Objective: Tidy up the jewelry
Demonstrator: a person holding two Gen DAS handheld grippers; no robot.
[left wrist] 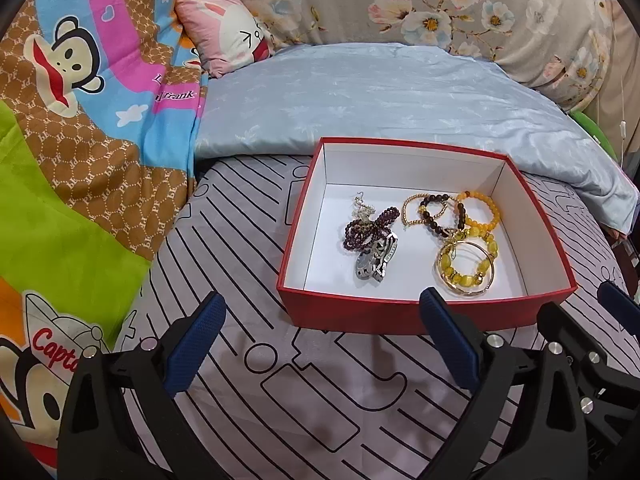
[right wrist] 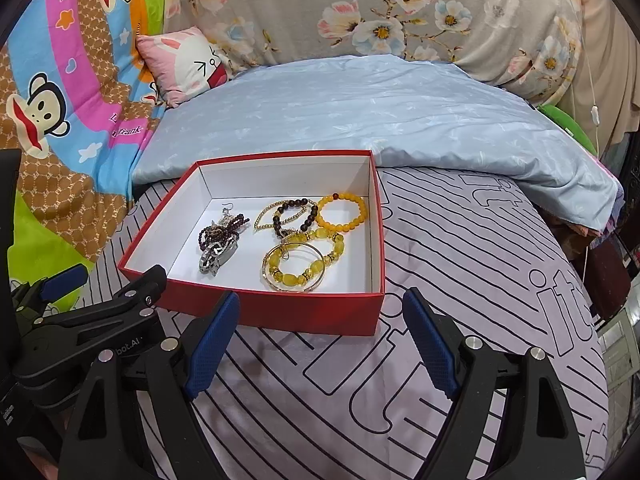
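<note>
One red box (right wrist: 280, 312) on the bed (right wrist: 460, 280) holds about six bracelets (right wrist: 298, 266) and one watch (right wrist: 216, 258), tangled. Left tool (left wrist: 324, 344) and right tool (right wrist: 320, 344) both gape wide, empty.

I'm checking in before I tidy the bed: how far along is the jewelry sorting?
Done: the jewelry seen here is in the red box, none on the bedsheet in view: purple beads and a watch in one cluster, yellow bracelets and an orange bracelet in another. In hand: nothing; the left claw and right claw are open, short of the box. Left: possibly untangling the clusters; no lid in view.
</note>
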